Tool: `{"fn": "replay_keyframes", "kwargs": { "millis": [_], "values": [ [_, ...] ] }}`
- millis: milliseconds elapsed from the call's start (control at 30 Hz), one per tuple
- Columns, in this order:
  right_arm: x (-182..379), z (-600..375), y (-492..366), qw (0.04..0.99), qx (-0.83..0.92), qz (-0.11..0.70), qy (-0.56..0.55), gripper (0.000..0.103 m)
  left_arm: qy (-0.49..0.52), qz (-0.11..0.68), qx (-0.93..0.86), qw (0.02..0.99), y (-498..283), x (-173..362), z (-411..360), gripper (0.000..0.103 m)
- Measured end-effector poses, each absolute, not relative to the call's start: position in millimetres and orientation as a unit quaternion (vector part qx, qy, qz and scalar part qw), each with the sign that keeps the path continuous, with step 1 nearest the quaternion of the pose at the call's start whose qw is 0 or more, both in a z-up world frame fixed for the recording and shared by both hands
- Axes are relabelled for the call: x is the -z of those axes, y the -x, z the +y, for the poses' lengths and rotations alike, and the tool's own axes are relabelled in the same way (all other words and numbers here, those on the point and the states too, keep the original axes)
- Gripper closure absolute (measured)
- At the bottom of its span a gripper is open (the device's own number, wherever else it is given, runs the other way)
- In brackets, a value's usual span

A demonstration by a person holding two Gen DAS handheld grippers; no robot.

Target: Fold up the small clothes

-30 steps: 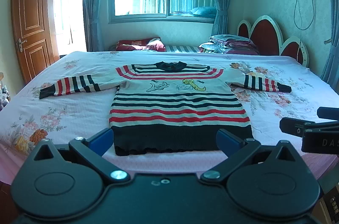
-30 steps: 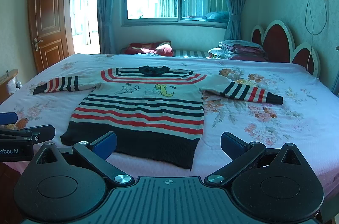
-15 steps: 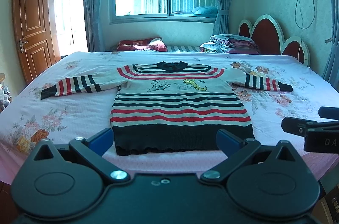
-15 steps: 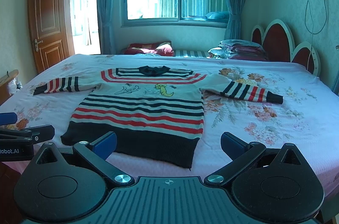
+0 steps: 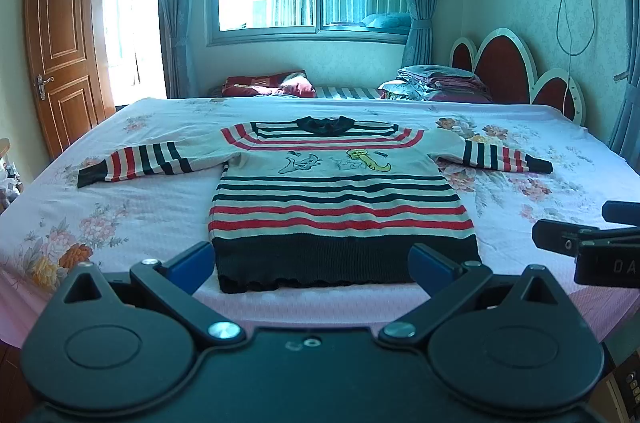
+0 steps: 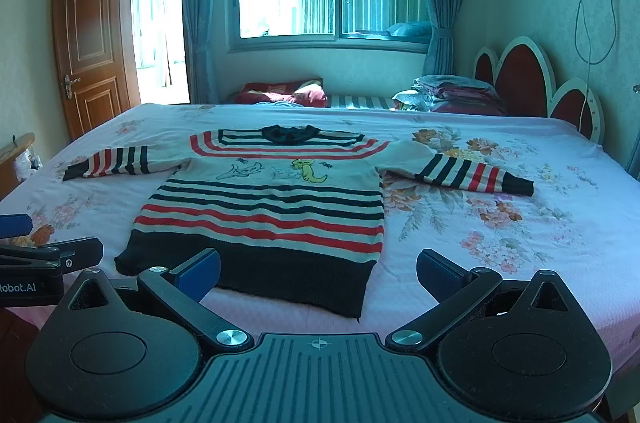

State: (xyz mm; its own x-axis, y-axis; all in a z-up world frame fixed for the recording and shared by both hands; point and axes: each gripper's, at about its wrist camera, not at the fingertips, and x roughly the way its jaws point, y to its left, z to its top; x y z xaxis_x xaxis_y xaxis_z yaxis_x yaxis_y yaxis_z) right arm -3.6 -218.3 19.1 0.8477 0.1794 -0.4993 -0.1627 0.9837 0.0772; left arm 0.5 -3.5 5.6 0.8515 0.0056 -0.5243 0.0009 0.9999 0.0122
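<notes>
From the left wrist, little has changed over the last second beyond a slight drift of the view; the striped knit sweater lies flat on the floral bed sheet, sleeves out, unfolded, and the left gripper hangs spread and empty near its ribbed dark hem. From the right wrist, likewise almost static (so folding hasn't begun, I judge); the right gripper is spread wide, empty, near the hem's right corner.

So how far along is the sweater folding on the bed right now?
Done: the sweater lies flat on the bed, front up, both sleeves spread out to the sides. In hand: nothing; the left claw and right claw are both open, short of the dark hem and apart from it. Left: every fold, as no sleeve is tucked in and the body is not doubled over.
</notes>
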Motion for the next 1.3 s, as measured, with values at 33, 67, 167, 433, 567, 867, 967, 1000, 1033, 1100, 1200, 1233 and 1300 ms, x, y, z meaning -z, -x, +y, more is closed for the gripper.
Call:
{"fn": "replay_keyframes", "kwargs": {
  "millis": [33,67,167,433,567,867,967,1000,1033,1100,1200,1233,1300],
  "values": [
    [-19.2,-217.9,3.9,0.961,-0.089,0.261,-0.015,0.000,-0.006,0.272,-0.001,0.962,-0.4,-5.4,-3.6,0.000],
    [-19.4,-218.3,3.8,0.961,-0.089,0.261,-0.016,0.000,-0.006,0.272,-0.002,0.962,-0.3,-5.1,-3.9,0.000],
    [-19.3,-218.0,4.0,0.961,-0.089,0.261,-0.015,0.000,-0.007,0.272,-0.002,0.962,-0.1,-5.0,-4.3,0.000],
    [-19.3,-217.4,4.4,0.961,-0.089,0.261,-0.015,0.000,-0.008,0.271,-0.003,0.963,1.0,-4.8,-4.5,0.000],
    [-19.0,-217.5,4.3,0.961,-0.090,0.261,-0.016,0.000,-0.007,0.272,-0.003,0.962,1.6,-4.8,-4.4,0.000],
    [-17.5,-217.4,3.7,0.961,-0.090,0.262,-0.015,0.000,-0.007,0.273,-0.003,0.962,1.9,-3.9,-4.5,0.000],
    [-17.5,-217.5,3.7,0.961,-0.090,0.263,-0.015,0.000,-0.007,0.273,-0.003,0.962,2.2,-3.8,-4.5,0.000],
    [-17.3,-217.7,3.8,0.961,-0.090,0.262,-0.016,0.000,-0.007,0.273,-0.003,0.962,2.4,-3.4,-4.7,0.000],
    [-17.2,-217.7,3.5,0.961,-0.090,0.263,-0.015,0.000,-0.007,0.274,-0.004,0.962,2.0,-3.3,-4.7,0.000],
    [-16.9,-218.4,3.4,0.960,-0.090,0.264,-0.015,0.000,-0.006,0.274,-0.003,0.962,2.4,-3.4,-4.3,0.000],
    [-16.9,-218.7,3.2,0.960,-0.089,0.264,-0.015,0.000,-0.006,0.275,-0.003,0.961,1.9,-1.0,-5.8,0.000],
    [-16.8,-218.9,3.4,0.960,-0.089,0.264,-0.015,0.000,-0.006,0.275,-0.003,0.961,1.9,-0.9,-5.5,0.000],
    [-16.8,-219.0,3.4,0.960,-0.089,0.264,-0.015,0.000,-0.006,0.275,-0.003,0.962,1.9,-0.8,-5.8,0.000]
  ]
}}
